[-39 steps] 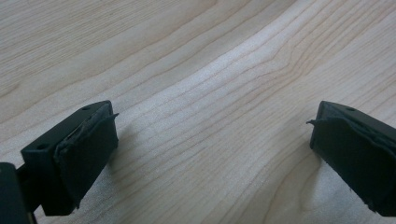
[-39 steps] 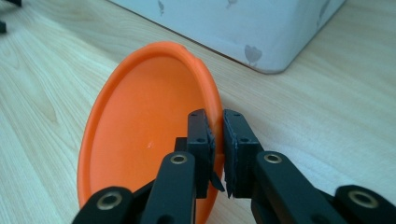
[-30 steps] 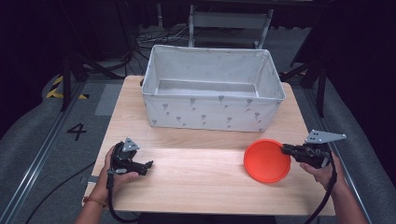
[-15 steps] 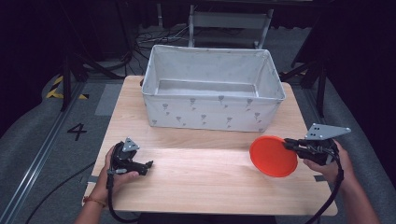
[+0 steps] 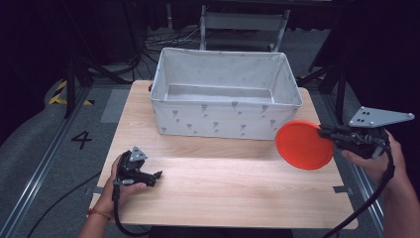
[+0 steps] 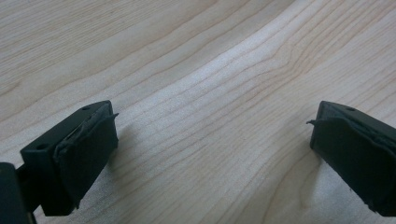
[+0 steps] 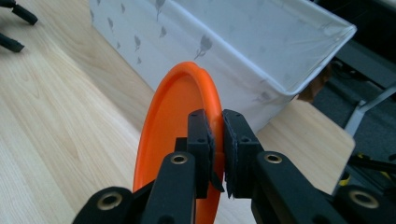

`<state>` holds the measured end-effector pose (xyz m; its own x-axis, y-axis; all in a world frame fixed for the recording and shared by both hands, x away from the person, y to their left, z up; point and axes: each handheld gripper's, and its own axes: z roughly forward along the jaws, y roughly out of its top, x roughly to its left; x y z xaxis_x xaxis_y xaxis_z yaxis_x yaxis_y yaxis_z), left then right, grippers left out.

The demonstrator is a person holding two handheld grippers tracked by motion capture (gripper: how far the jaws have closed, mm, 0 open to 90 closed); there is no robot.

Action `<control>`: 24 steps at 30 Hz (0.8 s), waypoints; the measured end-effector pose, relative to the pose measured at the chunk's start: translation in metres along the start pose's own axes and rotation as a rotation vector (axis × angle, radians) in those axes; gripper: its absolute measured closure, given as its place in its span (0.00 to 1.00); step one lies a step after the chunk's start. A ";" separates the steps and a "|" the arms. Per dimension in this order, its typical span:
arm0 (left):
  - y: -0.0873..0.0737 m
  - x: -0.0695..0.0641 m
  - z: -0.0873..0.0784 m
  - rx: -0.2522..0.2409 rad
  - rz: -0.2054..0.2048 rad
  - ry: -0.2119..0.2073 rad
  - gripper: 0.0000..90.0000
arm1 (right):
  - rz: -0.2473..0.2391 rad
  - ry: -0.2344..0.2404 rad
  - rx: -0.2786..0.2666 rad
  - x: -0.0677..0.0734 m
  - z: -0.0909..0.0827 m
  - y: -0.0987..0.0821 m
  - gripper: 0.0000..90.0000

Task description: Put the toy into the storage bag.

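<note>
An orange plate hangs tilted above the table's right side, lifted clear of the wood. My right gripper is shut on its right rim; in the right gripper view the jaws pinch the plate edge-on at my right gripper. A white fabric bin with a grey print stands at the back middle, open and showing nothing inside; its wall is just beyond the plate. My left gripper rests low over the front left of the table, open, its fingers wide apart over bare wood.
The wooden table has bare room across its front and middle. A chair frame and cables lie on the dark floor behind the bin. A floor rail with a "4" mark runs along the left.
My right gripper has lifted the orange plate off the table and carried it up and back toward the bin's right end, tilting it more upright. The left gripper has stayed put.
</note>
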<state>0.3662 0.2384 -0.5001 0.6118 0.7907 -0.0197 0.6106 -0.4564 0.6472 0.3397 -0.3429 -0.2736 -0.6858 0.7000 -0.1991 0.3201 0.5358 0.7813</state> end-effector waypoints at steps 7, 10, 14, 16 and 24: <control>0.000 0.000 0.000 0.001 0.001 -0.003 0.01 | -0.008 -0.013 -0.032 -0.009 -0.011 0.017 0.92; 0.000 0.000 0.000 0.000 0.001 -0.002 0.01 | -0.020 -0.013 -0.040 -0.013 -0.013 0.027 0.92; 0.000 0.000 0.000 0.000 0.001 -0.002 0.01 | -0.021 -0.015 -0.053 -0.020 -0.015 0.042 0.92; 0.000 0.000 0.000 0.000 0.001 -0.002 0.01 | -0.028 -0.024 -0.058 -0.022 -0.017 0.050 0.92; 0.000 0.000 0.000 0.000 0.001 -0.002 0.01 | -0.046 -0.041 -0.079 -0.031 -0.014 0.087 0.92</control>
<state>0.3664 0.2385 -0.5001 0.6137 0.7892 -0.0204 0.6100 -0.4576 0.6469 0.3790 -0.3248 -0.1914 -0.6706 0.6950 -0.2592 0.2352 0.5306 0.8143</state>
